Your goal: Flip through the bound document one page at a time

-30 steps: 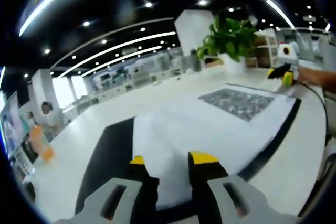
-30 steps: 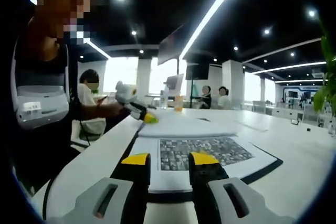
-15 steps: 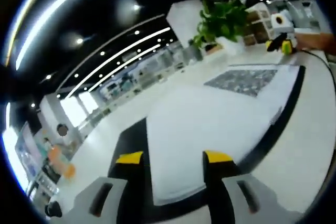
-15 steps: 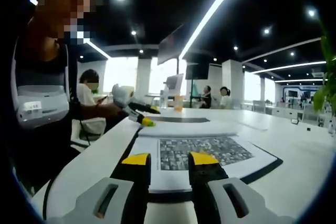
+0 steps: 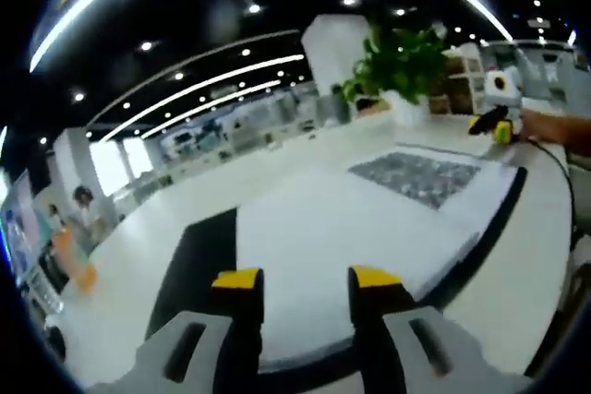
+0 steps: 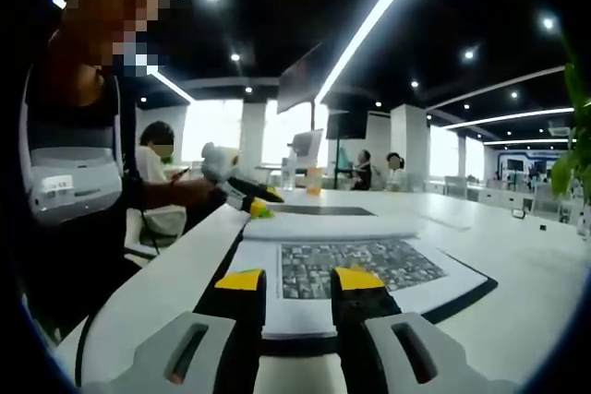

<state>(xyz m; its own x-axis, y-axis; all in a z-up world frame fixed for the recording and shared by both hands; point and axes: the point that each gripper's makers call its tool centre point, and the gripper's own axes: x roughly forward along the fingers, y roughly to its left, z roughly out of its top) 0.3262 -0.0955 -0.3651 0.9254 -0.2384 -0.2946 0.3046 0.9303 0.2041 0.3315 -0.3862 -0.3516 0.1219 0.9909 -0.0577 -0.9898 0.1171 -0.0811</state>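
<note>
Left gripper view, left claw (image 5: 303, 278) parted and empty over bound document (image 5: 369, 219) edge, right claw (image 6: 297, 280) likewise, bare table (image 5: 120, 302) alongside.

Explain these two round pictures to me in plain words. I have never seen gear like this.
A person holds a pair of tongs in each hand, and each pair carries its own fisheye camera. The left gripper view looks along the left tongs, hovering open over a blank white page of the document. The right tongs show far off at the document's other end. The right gripper view looks back from there along the right tongs, also open, above a grey printed picture. The document lies open on a white table. Nothing is held.
</note>
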